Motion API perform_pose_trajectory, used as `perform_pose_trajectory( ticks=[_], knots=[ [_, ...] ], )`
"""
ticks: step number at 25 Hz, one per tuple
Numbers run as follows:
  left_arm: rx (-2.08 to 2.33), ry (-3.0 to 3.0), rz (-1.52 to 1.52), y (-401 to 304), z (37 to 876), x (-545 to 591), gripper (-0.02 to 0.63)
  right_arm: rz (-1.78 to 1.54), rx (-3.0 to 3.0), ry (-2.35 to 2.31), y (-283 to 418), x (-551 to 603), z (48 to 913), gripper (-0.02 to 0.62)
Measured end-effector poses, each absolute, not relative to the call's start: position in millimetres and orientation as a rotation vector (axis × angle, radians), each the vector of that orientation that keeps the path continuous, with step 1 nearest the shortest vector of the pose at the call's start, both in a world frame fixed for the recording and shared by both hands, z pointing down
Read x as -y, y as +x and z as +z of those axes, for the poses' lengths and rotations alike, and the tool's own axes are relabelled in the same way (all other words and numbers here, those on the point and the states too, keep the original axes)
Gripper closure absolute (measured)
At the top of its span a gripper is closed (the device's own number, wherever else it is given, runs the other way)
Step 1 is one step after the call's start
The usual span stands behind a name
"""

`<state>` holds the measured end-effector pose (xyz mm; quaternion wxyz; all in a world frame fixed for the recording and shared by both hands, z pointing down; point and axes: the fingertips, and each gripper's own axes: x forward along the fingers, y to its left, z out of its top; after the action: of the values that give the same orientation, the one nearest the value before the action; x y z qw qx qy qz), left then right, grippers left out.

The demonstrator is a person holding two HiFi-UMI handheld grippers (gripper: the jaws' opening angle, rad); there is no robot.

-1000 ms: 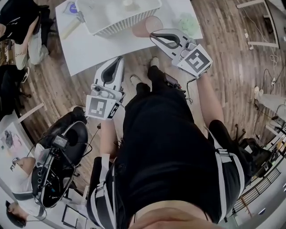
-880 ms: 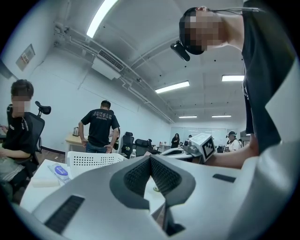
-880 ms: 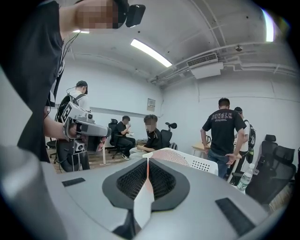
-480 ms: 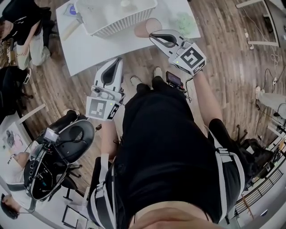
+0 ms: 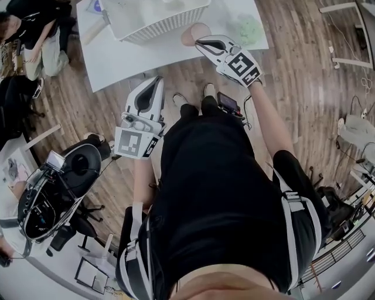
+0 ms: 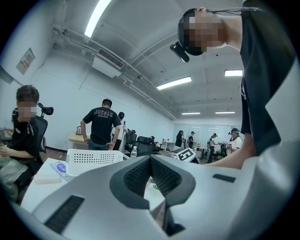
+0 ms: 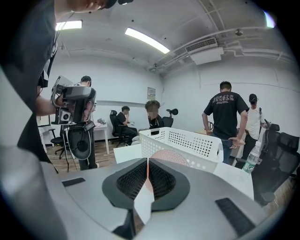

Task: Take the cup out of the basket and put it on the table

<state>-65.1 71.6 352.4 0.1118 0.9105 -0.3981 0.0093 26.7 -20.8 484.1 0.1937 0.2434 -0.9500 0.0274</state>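
Note:
A translucent pink cup (image 5: 192,34) is at the near edge of the white table (image 5: 117,55), just in front of the white perforated basket (image 5: 164,23). My right gripper (image 5: 201,41) is shut on the cup's wall. In the right gripper view a pink strip shows between the closed jaws, and the cup (image 7: 166,157) shows beyond them against the basket (image 7: 187,143). My left gripper (image 5: 156,80) hangs off the table's near edge, over the floor. Its tips meet with nothing between them. From the left gripper (image 6: 150,161) the basket (image 6: 91,159) stands ahead on the left.
A pale green item (image 5: 246,26) lies on the table's right part and a blue-labelled item (image 5: 94,7) at its far left. A black office chair with equipment (image 5: 58,187) stands at my left. A seated person (image 5: 35,35) is by the table; a water bottle (image 7: 253,157) stands right.
My right gripper has sunk with the cup toward the table's edge, sliding up in the head view. The left gripper has hardly moved. The chair at left has shifted.

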Motion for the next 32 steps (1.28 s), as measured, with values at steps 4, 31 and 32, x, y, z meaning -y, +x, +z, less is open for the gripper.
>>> perform_pose_trajectory(
  ticks=[4, 31, 32],
  knots=[
    [1.211, 2.643, 0.046, -71.6, 358.4, -72.6, 0.588, 0.097, 2.618, 0.638, 25.5, 31.3, 518.8, 0.569],
    [1.244, 2.572, 0.074, -77.4, 371.5, -70.3, 0.586, 0.206, 2.464, 0.542, 5.5, 46.0, 612.7, 0.568],
    [1.246, 2.572, 0.074, -77.6, 371.1, -70.2, 0.588, 0.208, 2.468, 0.542, 5.4, 46.3, 611.7, 0.566]
  ],
)
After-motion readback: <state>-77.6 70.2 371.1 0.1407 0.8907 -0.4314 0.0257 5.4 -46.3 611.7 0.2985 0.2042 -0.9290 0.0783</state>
